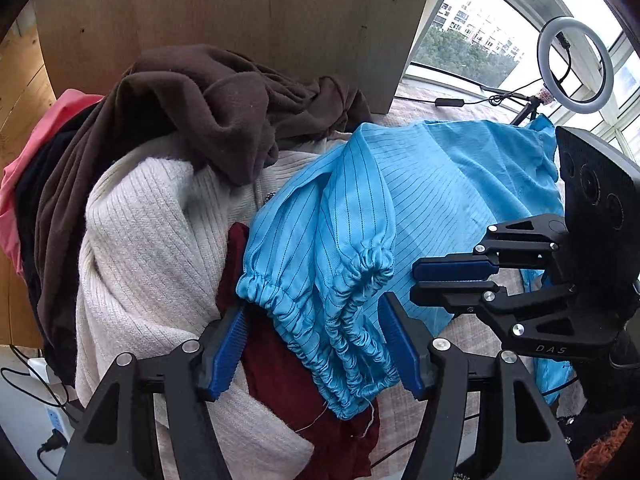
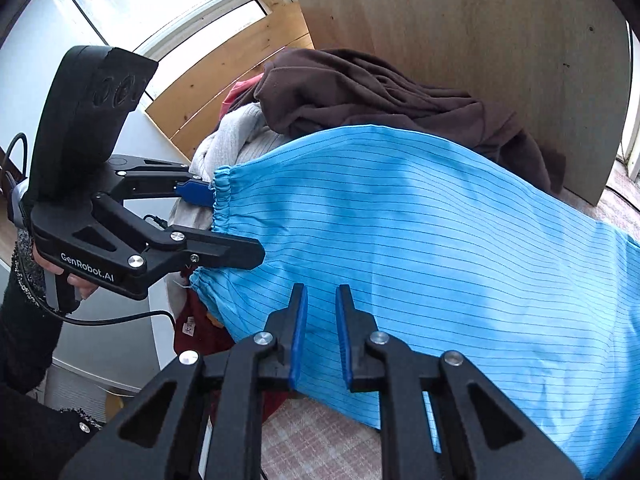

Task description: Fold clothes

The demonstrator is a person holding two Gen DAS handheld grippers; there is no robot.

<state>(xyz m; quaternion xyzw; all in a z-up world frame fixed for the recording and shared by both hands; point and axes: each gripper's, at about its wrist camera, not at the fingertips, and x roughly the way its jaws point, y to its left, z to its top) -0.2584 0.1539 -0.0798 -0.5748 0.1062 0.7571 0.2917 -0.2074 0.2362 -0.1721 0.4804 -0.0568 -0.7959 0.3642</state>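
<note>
A light blue pinstriped garment (image 1: 440,184) with elastic cuffs lies across the table and partly over a pile of clothes. My left gripper (image 1: 316,344) is open, its jaws on either side of the gathered blue cuffs (image 1: 344,320); it also shows in the right wrist view (image 2: 228,220). My right gripper (image 2: 322,332) is slightly open over the blue fabric (image 2: 420,240), with cloth showing between its jaws. In the left wrist view it (image 1: 416,284) reaches in from the right with jaws close together.
A pile holds a brown garment (image 1: 208,112), a cream ribbed sweater (image 1: 152,240), a dark red item (image 1: 288,372) and a pink one (image 1: 60,120). A wooden board (image 1: 240,8) stands behind. A ring light (image 1: 576,64) stands by the window. The tablecloth (image 2: 320,436) is checked.
</note>
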